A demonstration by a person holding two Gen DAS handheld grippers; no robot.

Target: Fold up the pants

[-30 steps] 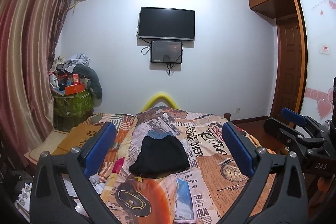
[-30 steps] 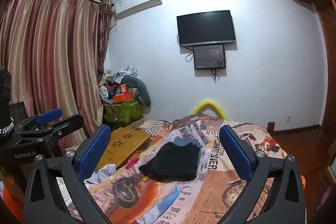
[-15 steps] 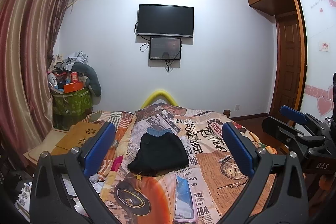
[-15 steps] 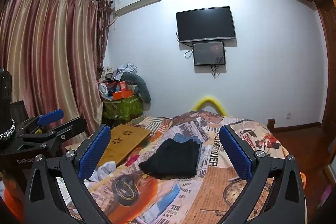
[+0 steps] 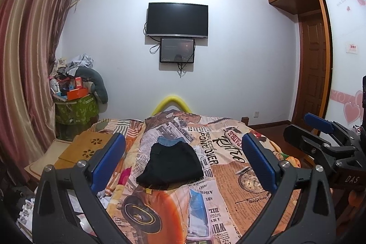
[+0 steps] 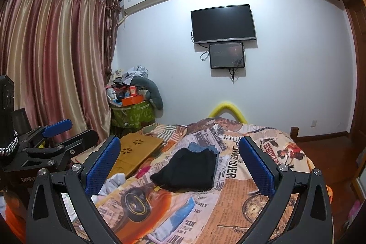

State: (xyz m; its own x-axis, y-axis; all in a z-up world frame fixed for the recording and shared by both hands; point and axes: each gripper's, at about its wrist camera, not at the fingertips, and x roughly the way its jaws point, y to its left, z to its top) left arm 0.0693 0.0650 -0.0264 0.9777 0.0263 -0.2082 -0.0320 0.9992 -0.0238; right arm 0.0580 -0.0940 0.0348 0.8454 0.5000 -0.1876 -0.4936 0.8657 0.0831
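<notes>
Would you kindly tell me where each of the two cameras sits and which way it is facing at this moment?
Left wrist view: on the left gripper, above the near end of the bed, facing the far wall; its open blue-padded fingers frame the folded black pants; the right gripper shows at the right edge.
Right wrist view: on the right gripper, facing likewise, fingers open; the left gripper shows at the left.
Shared: the pants, the newspaper-print bedspread, the black wall-mounted television.

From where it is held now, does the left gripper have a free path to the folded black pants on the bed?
Probably yes. The left gripper is open and empty, and the black pants lie ahead on the bedspread with nothing in between. It is held well back from them.
</notes>
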